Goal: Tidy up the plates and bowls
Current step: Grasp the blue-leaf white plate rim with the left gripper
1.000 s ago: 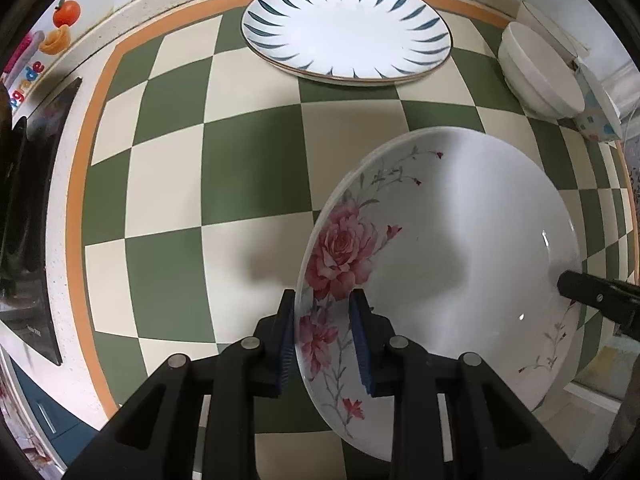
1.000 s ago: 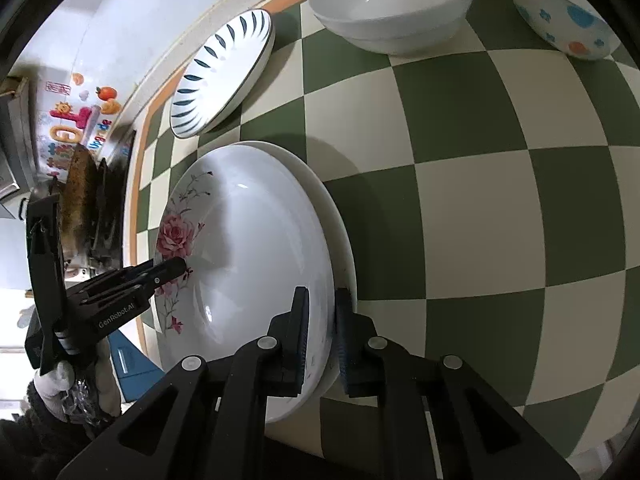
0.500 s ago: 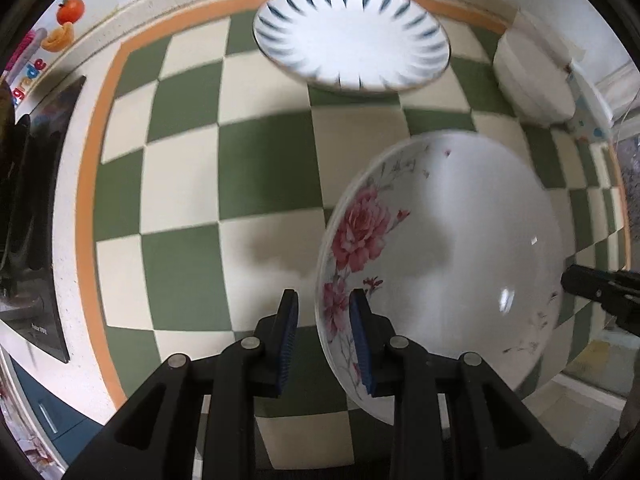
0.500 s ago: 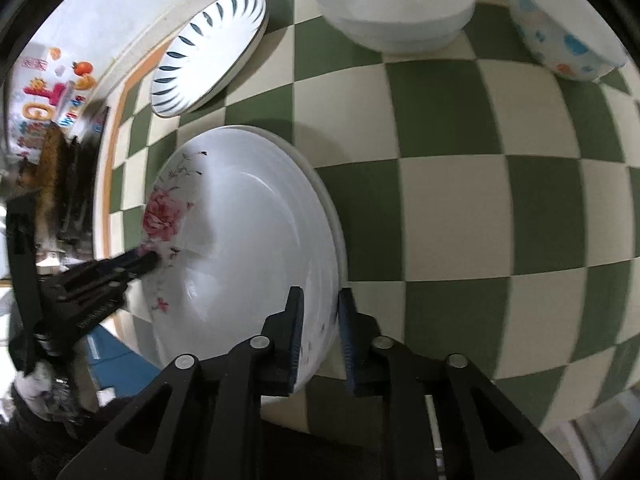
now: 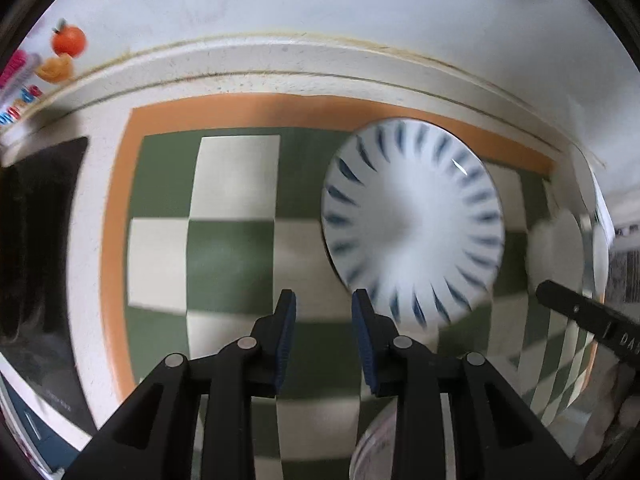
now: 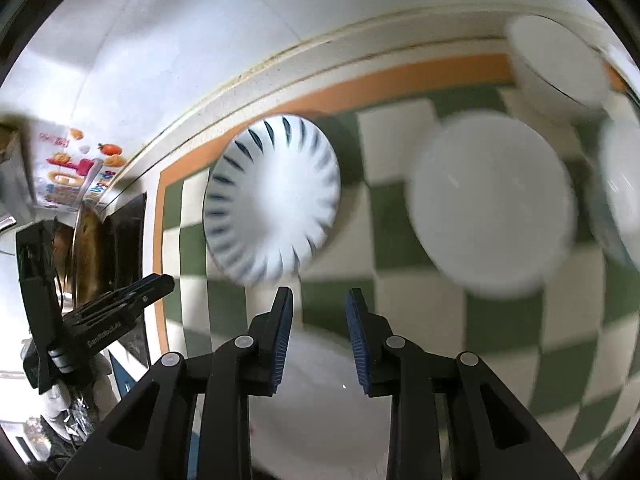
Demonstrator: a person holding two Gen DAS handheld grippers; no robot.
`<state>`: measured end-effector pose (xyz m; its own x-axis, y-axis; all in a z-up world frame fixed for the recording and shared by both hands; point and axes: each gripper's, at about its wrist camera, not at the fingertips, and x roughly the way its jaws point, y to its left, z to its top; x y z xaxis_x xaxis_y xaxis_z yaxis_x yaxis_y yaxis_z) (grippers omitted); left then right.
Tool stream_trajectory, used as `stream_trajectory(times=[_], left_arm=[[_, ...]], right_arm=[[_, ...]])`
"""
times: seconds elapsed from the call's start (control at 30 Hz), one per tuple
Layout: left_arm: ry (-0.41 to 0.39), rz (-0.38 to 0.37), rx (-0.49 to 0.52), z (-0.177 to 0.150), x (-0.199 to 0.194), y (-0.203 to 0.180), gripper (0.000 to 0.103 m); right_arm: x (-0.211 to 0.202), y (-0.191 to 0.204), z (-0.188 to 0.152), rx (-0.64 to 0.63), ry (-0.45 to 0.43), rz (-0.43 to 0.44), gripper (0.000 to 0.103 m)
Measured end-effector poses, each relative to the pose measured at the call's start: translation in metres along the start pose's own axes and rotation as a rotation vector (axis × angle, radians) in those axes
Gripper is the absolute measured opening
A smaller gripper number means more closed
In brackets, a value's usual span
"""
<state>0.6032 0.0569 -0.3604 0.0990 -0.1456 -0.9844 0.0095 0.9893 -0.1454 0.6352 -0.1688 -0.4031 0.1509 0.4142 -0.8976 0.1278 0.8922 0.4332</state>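
Now the striped plate (image 5: 412, 224), white with dark blue dashes around its rim, lies flat near the back of a green-and-cream checked mat (image 5: 236, 256), close to the mat's orange border and the wall. Both views are blurred by motion. To its right in the right wrist view sit a white bowl (image 6: 492, 204), a second white bowl (image 6: 560, 60) behind it by the wall, and part of another dish (image 6: 622, 184) at the edge, all apart from the striped plate. Just below the right gripper (image 6: 319, 334), a white plate (image 6: 320, 400) lies on the mat, partly hidden by the fingers.

The left gripper (image 5: 324, 338) points down at the mat just left of the striped plate's near rim; its jaws are narrowly apart and opening, with nothing between them. The right gripper's jaws are also narrowly apart and opening, and empty; it hangs over the mat in front of the striped plate.

Judging by this, one plate appears set down and both grippers are heading for the striped plate, probably to stack it. The next move likely calls for lowering each gripper to opposite sides of its rim, with one finger slipped under the edge, and closing evenly so the plate lifts level.
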Motion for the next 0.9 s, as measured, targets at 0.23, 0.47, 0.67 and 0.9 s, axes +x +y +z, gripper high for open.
stream_trajectory(times=[0.23,0.47,0.67,0.9], left_arm=[[0.087,-0.036,-0.014,0.045,0.05,0.01,0.027],[0.086,-0.081,0.021,0.061,0.067,0.002,0.02],[0.055,-0.041,0.036,0.057,0.061,-0.002,0.019],[0.008,-0.03,0.063,0.046,0.037,-0.013,0.019]], right_arm=[[0.051,0.002,0.052,-0.023,0.04,-0.11,0.03],[0.072,0.0,0.071,-0.03,0.061,-0.146,0.018],[0.076,-0.003,0.074,-0.045,0.051,-0.144,0.009],[0.051,-0.01,0.063,-0.037,0.023,-0.096,0.009]])
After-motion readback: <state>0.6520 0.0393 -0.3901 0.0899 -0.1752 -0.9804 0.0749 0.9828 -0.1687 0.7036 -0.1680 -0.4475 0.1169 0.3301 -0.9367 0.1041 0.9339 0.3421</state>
